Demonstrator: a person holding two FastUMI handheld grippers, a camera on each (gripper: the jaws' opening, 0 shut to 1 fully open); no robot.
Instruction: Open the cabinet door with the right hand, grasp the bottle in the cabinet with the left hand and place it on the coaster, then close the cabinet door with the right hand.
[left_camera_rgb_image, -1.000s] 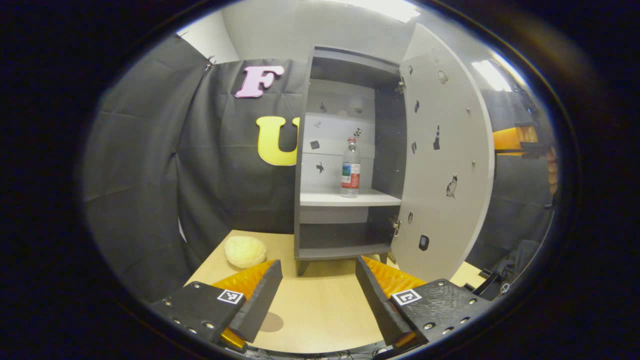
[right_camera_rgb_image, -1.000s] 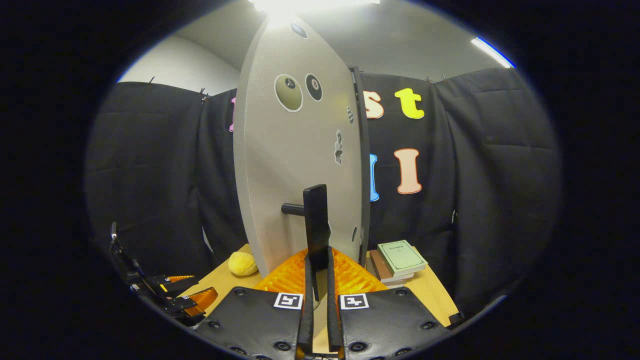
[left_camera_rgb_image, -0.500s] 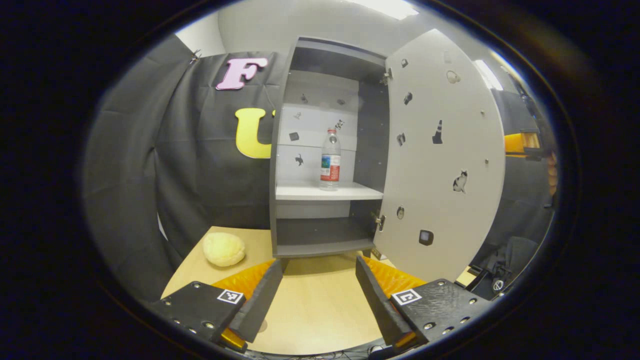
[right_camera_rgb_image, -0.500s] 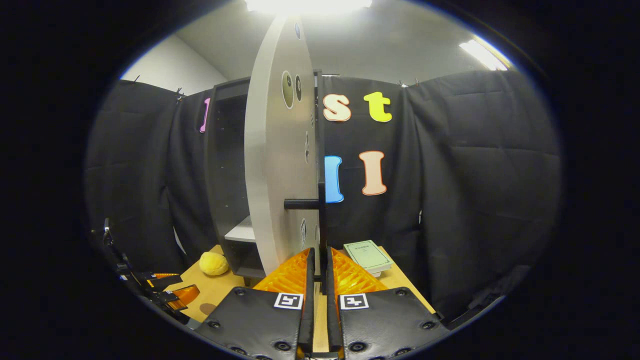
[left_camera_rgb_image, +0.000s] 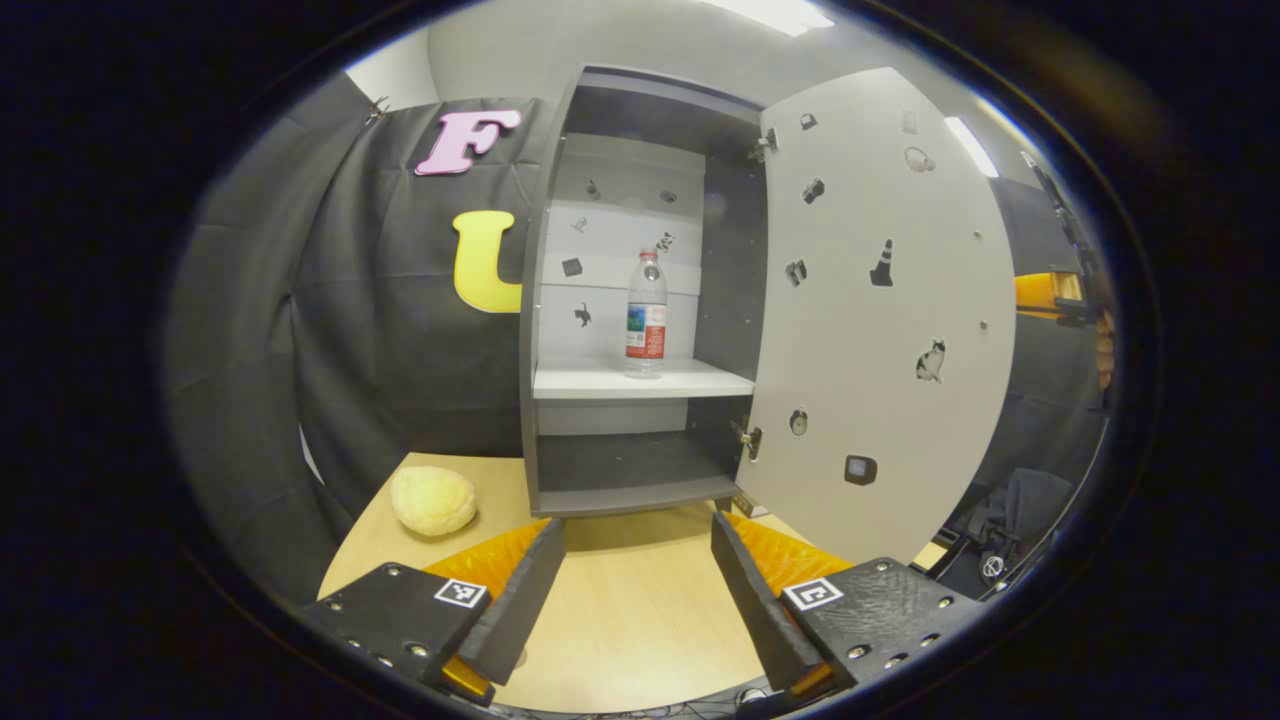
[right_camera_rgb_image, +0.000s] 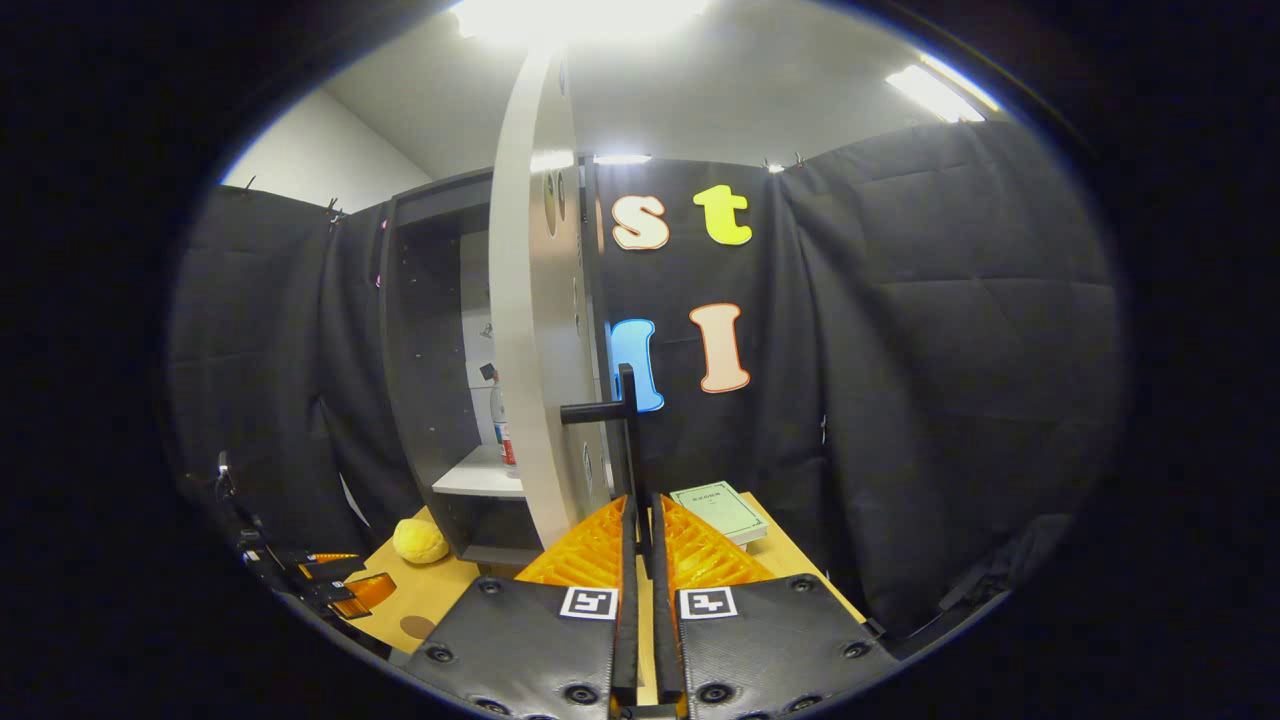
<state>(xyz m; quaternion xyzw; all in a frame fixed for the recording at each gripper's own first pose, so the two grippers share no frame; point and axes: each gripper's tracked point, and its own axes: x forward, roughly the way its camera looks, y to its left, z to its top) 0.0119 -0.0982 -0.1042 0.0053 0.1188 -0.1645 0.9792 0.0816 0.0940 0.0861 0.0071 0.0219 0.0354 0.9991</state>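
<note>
Grey cabinet (left_camera_rgb_image: 560, 300) is standing w/ its door (left_camera_rgb_image: 880, 320) swung wide; right gripper (right_camera_rgb_image: 640, 560) is clamping both fingers on the thin black handle (right_camera_rgb_image: 628, 440), prob. to keep the door open. Clear plastic bottle (left_camera_rgb_image: 646, 316), red label, is sitting upright on the cabinet's white shelf (left_camera_rgb_image: 640, 380). Left gripper (left_camera_rgb_image: 637, 590) is hanging before the cabinet, jaws spread wide, holding nothing, lined up to reach in. Round brown coaster (right_camera_rgb_image: 417, 627) is lying flat on the wood table (left_camera_rgb_image: 630, 620) in front of the cabinet.

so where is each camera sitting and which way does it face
Left gripper view: rides the open left gripper low over the pale wooden table, facing the grey open cabinet and the clear plastic bottle.
Right gripper view: rides the right gripper, edge-on to the grey cabinet door, fingers closed on its black handle.
Shared: cabinet, bottle, door, yellow round bun.
</note>
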